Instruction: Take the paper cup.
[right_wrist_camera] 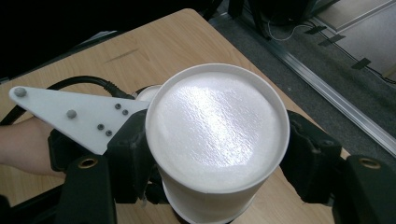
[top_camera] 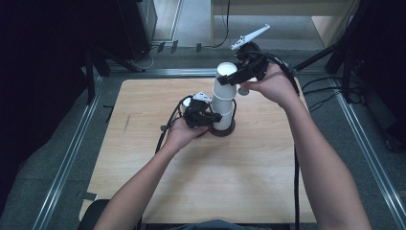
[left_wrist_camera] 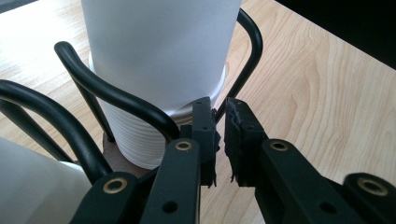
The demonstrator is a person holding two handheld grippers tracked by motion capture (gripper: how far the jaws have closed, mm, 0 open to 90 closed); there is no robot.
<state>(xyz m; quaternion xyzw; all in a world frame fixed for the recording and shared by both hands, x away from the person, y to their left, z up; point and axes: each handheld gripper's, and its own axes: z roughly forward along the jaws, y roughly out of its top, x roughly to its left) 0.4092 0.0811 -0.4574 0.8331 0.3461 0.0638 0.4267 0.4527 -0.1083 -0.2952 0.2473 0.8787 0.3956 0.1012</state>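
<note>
A stack of white paper cups (top_camera: 222, 103) stands in a black wire holder (left_wrist_camera: 107, 93) on a brown round base (top_camera: 223, 130) at the middle of the wooden table (top_camera: 143, 153). My right gripper (top_camera: 234, 76) is shut on the top cup (right_wrist_camera: 217, 126), one jaw on each side just below the rim, and holds it upright, raised partly out of the stack. My left gripper (left_wrist_camera: 220, 107) sits low at the stack's left side, its jaws pinched on a thin upright wire of the holder. The ribbed lower cups (left_wrist_camera: 135, 135) stay seated in the holder.
The left gripper's white three-cornered plate (right_wrist_camera: 79, 114) and its cable lie just below the raised cup. A metal rail (top_camera: 72, 153) runs along the table's left edge, with dark stands and cables on the floor behind and to the right.
</note>
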